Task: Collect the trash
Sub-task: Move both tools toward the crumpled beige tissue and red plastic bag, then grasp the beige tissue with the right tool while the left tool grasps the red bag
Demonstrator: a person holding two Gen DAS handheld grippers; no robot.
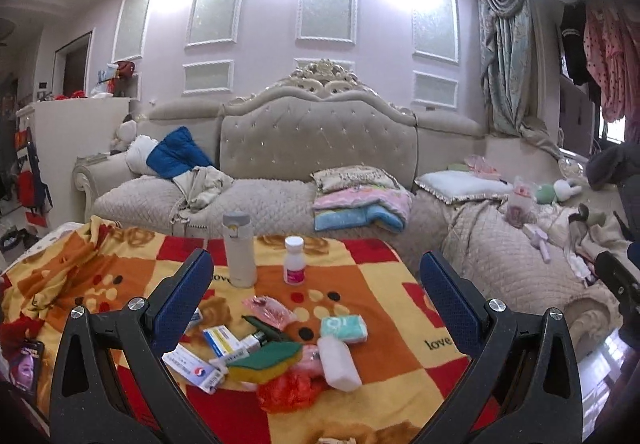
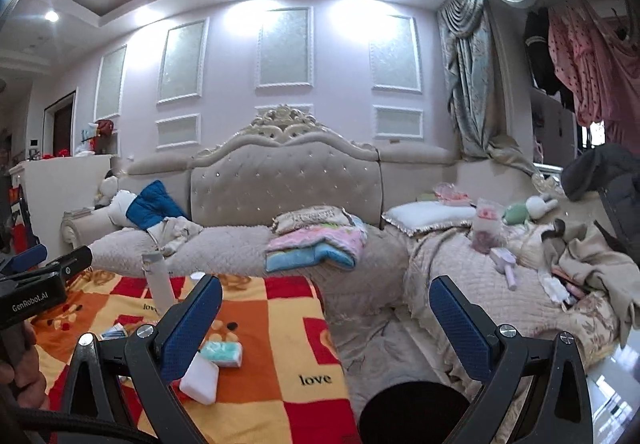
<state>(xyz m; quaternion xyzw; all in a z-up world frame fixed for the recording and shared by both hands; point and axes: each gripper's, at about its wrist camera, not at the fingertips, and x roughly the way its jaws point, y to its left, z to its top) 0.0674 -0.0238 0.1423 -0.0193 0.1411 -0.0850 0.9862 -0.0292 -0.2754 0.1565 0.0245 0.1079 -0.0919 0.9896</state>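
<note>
A pile of small items lies on the checked orange blanket (image 1: 380, 284): a crumpled red plastic bag (image 1: 288, 390), a green-and-yellow sponge (image 1: 264, 362), a white block (image 1: 338, 364), a teal tissue pack (image 1: 344, 328), a pink wrapper (image 1: 270, 310) and several medicine boxes (image 1: 220, 340). My left gripper (image 1: 316, 280) is open and empty above the pile. My right gripper (image 2: 326, 308) is open and empty, off the blanket's right edge, over a round black bin (image 2: 416, 414). The white block (image 2: 200, 380) and tissue pack (image 2: 222, 354) show beside its left finger.
A grey flask (image 1: 239, 250) and a small white bottle (image 1: 294, 262) stand behind the pile. A phone (image 1: 26, 366) lies at the blanket's left edge. A beige sofa (image 1: 260, 203) with cushions, folded blankets and toys runs behind and to the right.
</note>
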